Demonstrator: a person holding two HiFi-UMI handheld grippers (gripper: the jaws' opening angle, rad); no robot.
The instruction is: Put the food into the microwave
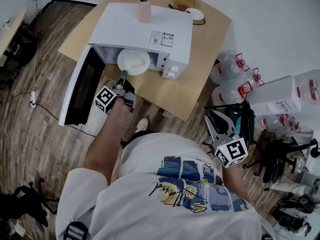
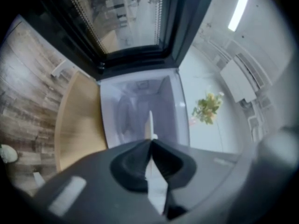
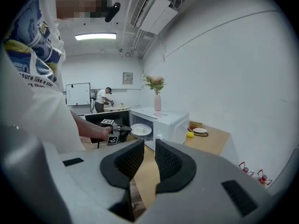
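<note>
Head view: left claw [image 1: 122, 75] clenched on plate [image 1: 133, 61] rim at 7 o'clock | advice: hold plate level, slide straight into microwave [image 1: 150, 29] | right claw [image 1: 212, 119] released, empty

The microwave [image 1: 145, 31] stands on the table's [image 1: 200, 79] left part, with its door [image 1: 80, 86] open past the left edge. A vase [image 1: 144, 11] stands on top of it and a plate [image 1: 133, 62] is at its opening. A saucer [image 1: 195, 15] lies behind it near the far corner. Water jugs [image 1: 230, 69] stand on the floor to the table's right.
</note>
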